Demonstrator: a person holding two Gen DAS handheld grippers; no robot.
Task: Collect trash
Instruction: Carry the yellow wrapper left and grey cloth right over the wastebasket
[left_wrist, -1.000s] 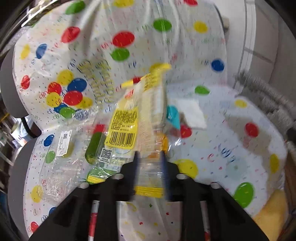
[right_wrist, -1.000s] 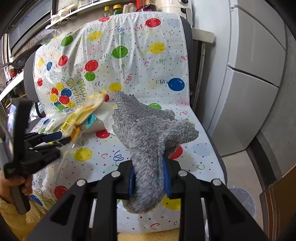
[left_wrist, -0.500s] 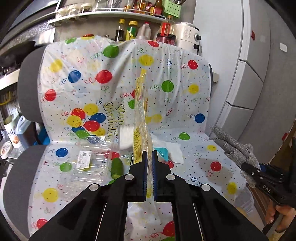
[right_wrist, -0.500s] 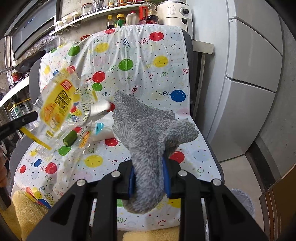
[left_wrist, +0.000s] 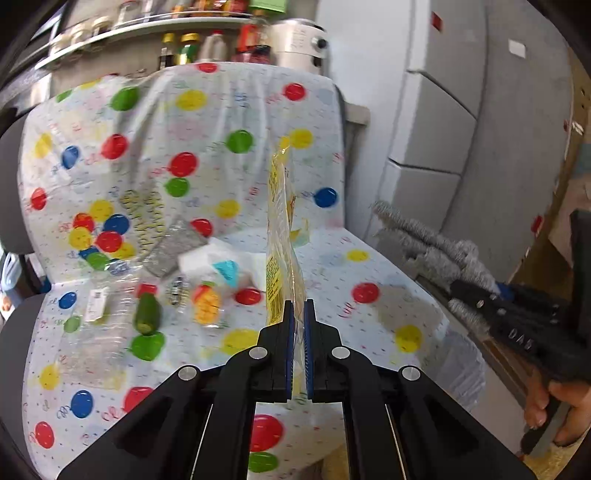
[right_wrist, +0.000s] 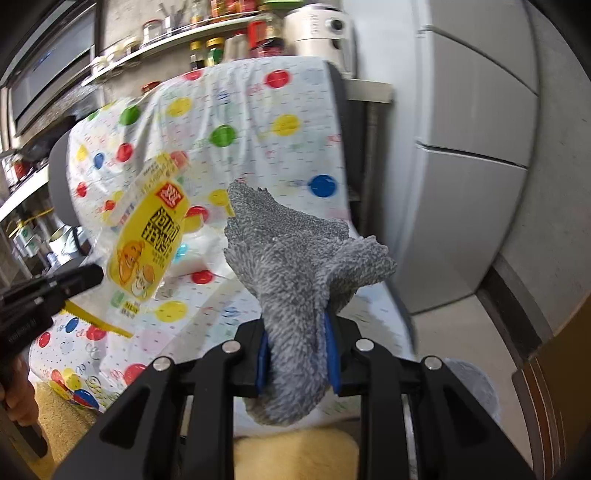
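Note:
My left gripper (left_wrist: 299, 314) is shut on a yellow and clear snack wrapper (left_wrist: 282, 236), held edge-on and upright above the chair seat; the wrapper's printed face shows in the right wrist view (right_wrist: 147, 243). My right gripper (right_wrist: 297, 332) is shut on a grey fluffy cloth (right_wrist: 295, 258), which also shows at the right of the left wrist view (left_wrist: 436, 240). On the seat lie a clear plastic tray (left_wrist: 92, 332), a green cylinder-shaped piece (left_wrist: 147, 318), a small wrapper with an orange picture (left_wrist: 207, 306) and a white tissue (left_wrist: 218, 258).
The chair (left_wrist: 22, 332) is draped with a balloon-print plastic sheet (left_wrist: 369, 266). A shelf with bottles (left_wrist: 207, 40) runs behind it. Grey cabinets (right_wrist: 476, 155) stand to the right. A yellow rug (right_wrist: 295, 458) lies at the chair's front.
My left gripper has lifted the wrapper off the seat and swung it rightwards, toward the right gripper. My right gripper keeps the cloth and has shifted a little.

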